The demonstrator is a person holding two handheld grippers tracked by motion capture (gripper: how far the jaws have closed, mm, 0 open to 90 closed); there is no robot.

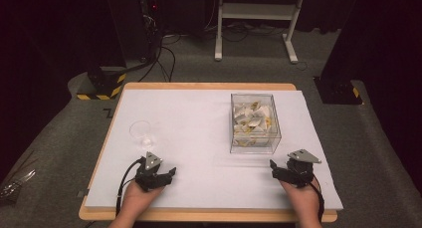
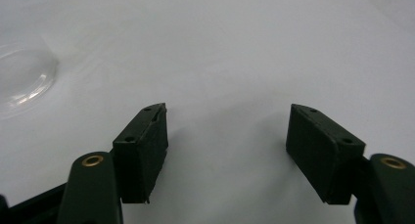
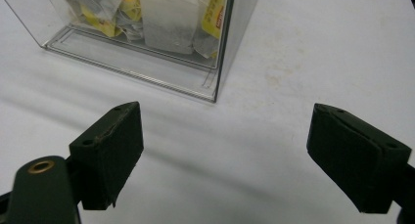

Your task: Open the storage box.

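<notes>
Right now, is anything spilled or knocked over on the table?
No, nothing stands out. The clear cup stands upright, the tea bags sit inside the clear box, and both tools, left and right, are open and empty.

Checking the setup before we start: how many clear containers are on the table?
2. A clear box holding tea bags stands right of centre, ahead of the right gripper. A clear cup stands at the left, just ahead of the left gripper.

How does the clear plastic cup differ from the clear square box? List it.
The clear plastic cup is round, small and empty; the clear square box is taller, straight-walled and filled with tea bags. The cup stands near the left gripper, the box near the right gripper. Both are transparent.
</notes>
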